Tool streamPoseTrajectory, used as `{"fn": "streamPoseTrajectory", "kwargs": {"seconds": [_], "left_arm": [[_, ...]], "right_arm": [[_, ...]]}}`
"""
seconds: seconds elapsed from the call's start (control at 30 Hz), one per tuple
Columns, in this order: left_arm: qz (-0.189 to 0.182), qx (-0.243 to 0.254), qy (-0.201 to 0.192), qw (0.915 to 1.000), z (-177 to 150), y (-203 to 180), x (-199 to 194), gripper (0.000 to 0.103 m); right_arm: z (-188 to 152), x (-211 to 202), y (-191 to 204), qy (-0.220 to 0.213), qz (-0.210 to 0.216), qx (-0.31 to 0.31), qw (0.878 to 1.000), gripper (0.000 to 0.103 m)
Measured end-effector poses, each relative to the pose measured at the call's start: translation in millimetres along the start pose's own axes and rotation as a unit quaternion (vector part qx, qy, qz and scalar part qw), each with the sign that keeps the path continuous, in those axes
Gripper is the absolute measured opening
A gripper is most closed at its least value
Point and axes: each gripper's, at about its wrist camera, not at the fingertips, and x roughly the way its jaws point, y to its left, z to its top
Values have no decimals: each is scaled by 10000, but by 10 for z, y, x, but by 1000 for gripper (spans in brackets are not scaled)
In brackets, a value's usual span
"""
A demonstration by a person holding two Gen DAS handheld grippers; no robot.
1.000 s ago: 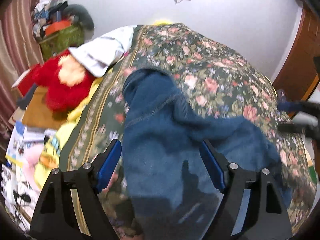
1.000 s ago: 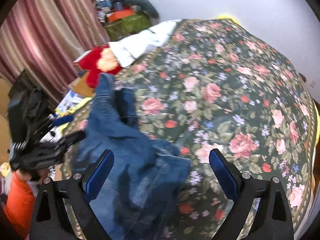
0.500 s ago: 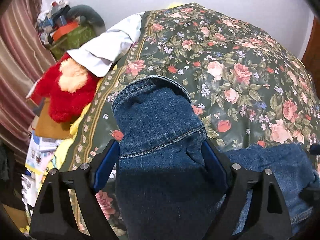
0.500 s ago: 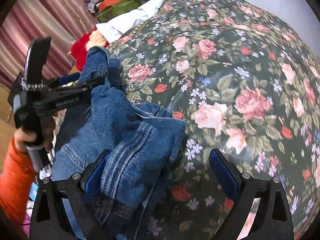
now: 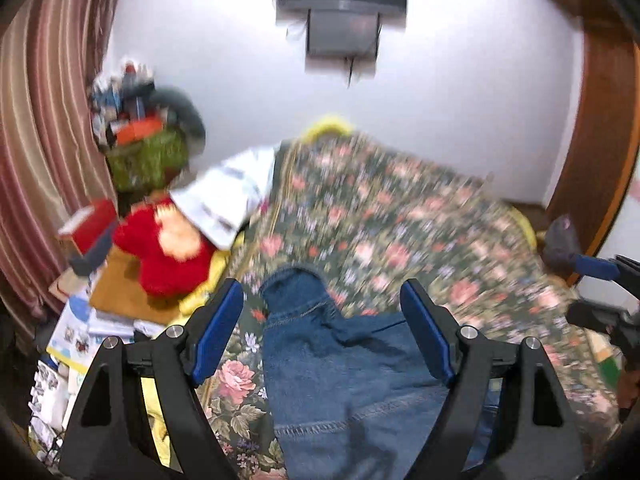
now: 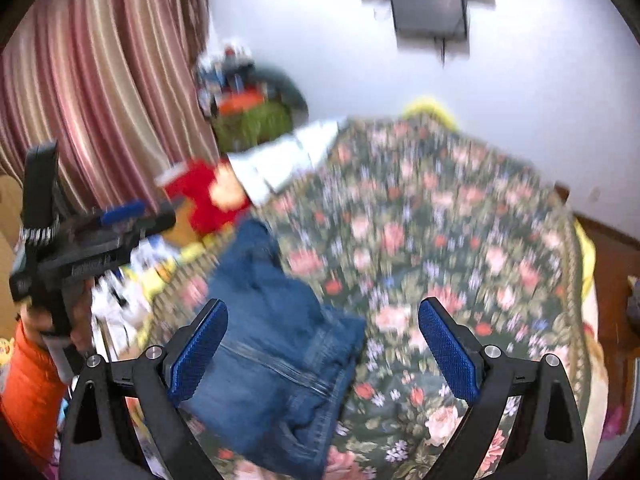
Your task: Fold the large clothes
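Denim jeans (image 5: 352, 380) lie folded on the floral bed (image 5: 400, 232); both tongs (image 5: 322, 328) (image 6: 323, 344) gape empty; red plush toy (image 5: 164, 256) alongside.

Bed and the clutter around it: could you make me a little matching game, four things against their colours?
Things:
1. jeans
2. plush toy
3. bedspread
4. curtain

Colours:
A. striped pink and beige
B. red
C. blue denim
D. dark green with pink flowers

Pairs: 1-C, 2-B, 3-D, 4-A
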Motion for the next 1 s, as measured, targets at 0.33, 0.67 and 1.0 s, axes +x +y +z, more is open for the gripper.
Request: {"fn": "streamPoseTrajectory", "kwargs": {"seconds": [0.33,0.67,1.0], "left_arm": [[-146,-72,-1609,9868,-161,-272,-1617,81],[276,-359,-1953,9797,-592,-378,-2081,95],[265,-423,-1727,9837,-717,-436,-2030,95]], "right_arm": [[-118,-1386,683,-1883,-88,-393,9813,96],[-531,-1799,1047,-2246,-458,-272,9730,103],[-670,-1678,1021,-1872,-579,-253,9803,103]]}}
